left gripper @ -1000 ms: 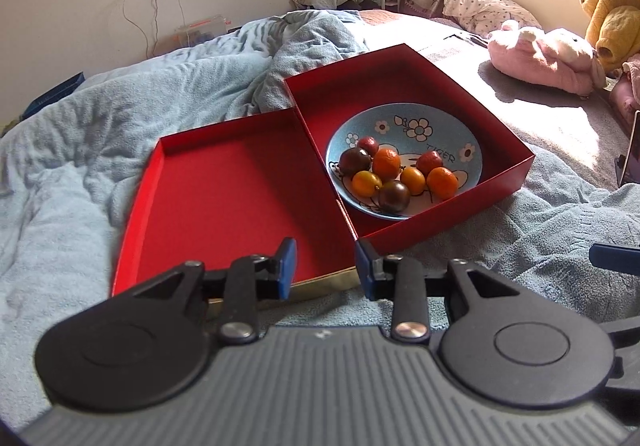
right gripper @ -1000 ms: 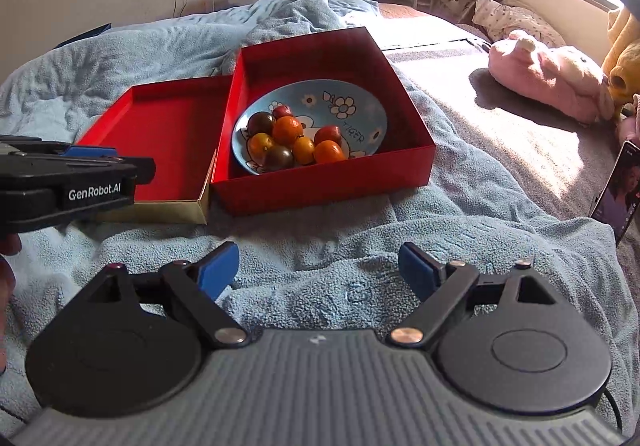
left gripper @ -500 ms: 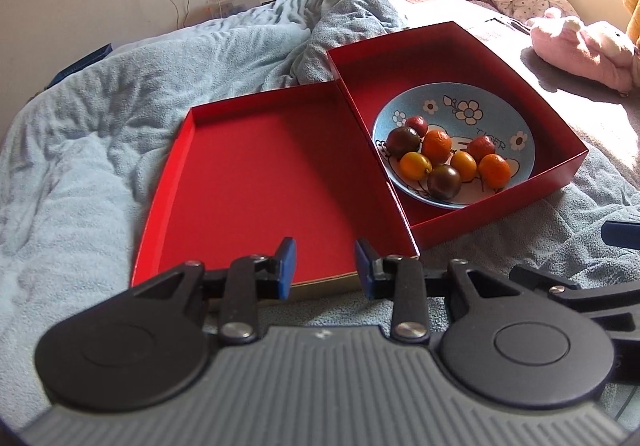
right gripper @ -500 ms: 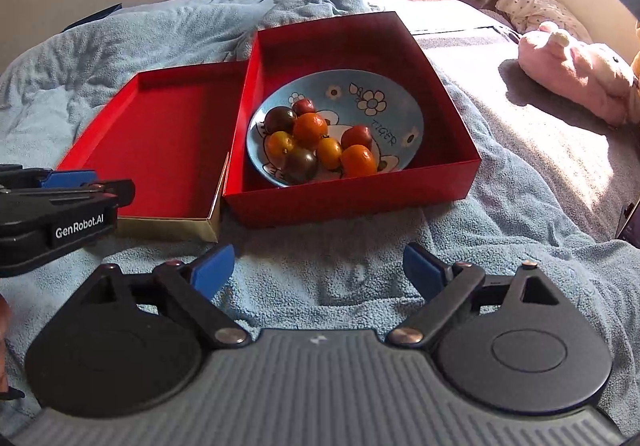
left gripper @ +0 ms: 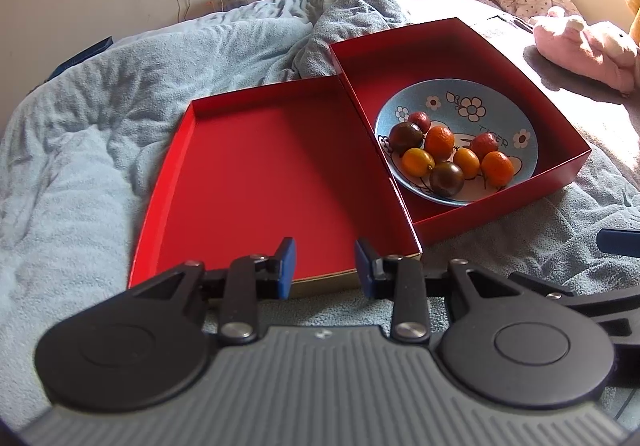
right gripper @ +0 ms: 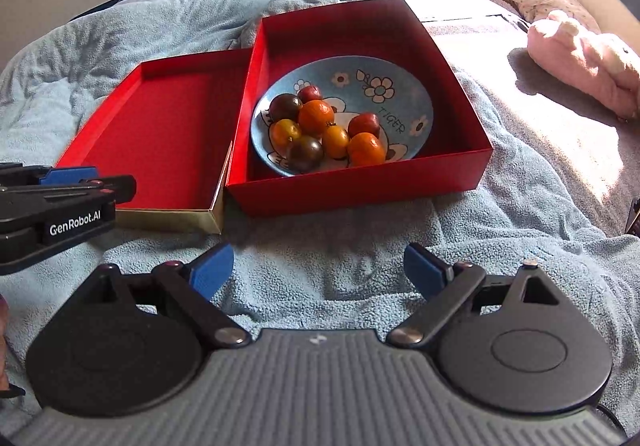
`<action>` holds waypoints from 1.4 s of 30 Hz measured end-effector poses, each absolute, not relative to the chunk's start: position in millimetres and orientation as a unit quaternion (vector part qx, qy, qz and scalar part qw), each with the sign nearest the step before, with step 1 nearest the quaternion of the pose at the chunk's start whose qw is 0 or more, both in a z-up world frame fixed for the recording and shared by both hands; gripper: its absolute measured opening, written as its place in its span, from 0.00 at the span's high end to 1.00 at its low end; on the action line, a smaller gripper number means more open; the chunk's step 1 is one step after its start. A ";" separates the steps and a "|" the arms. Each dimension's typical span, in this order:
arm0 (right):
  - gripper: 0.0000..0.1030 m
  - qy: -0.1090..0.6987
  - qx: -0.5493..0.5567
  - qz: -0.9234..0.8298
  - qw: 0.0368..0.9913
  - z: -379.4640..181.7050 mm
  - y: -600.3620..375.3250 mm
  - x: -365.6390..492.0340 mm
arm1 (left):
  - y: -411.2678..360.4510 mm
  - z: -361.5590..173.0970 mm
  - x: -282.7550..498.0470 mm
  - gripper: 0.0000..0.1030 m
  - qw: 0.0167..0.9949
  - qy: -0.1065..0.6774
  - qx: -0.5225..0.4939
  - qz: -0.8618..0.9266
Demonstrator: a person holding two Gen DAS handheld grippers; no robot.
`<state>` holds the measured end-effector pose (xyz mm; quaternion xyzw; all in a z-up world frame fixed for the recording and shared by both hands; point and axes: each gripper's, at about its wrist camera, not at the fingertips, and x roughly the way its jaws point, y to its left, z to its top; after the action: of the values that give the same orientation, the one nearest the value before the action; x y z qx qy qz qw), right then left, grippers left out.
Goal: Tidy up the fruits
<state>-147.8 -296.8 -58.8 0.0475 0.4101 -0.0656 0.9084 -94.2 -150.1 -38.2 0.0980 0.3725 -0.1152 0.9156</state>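
A blue flowered plate (left gripper: 476, 102) (right gripper: 396, 86) sits in a deep red box (left gripper: 560, 118) (right gripper: 360, 186). On it lie several small fruits: orange ones (left gripper: 439, 142) (right gripper: 316, 117), dark purple ones (left gripper: 446, 178) (right gripper: 306, 152) and red ones (left gripper: 484, 144) (right gripper: 363, 124). A shallow red lid tray (left gripper: 260, 174) (right gripper: 160, 126) lies beside it on the left, empty. My left gripper (left gripper: 324, 266) hovers over the tray's near edge, jaws a small gap apart, empty. My right gripper (right gripper: 318, 274) is wide open and empty, above the blanket in front of the deep box.
Both boxes rest on a rumpled blue blanket (left gripper: 80, 134) (right gripper: 520, 214) on a bed. A pink plush toy (left gripper: 584, 46) (right gripper: 584, 58) lies at the far right. The left gripper's body (right gripper: 52, 206) shows at the left of the right wrist view.
Both grippers have moved forward toward the boxes, which now look larger and nearer. The left gripper has shifted left over the lid tray. Jaw openings are unchanged.
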 end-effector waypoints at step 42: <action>0.08 0.411 0.048 -0.056 0.908 -62.9 -292.3 -149.1 | -147.9 -39.6 -94.8 0.65 0.916 0.374 0.097 -0.111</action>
<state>-149.1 -292.3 -62.9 0.0476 0.4114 -0.0562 0.9085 -94.8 -147.9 -39.6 0.0970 0.3741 -0.1105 0.9156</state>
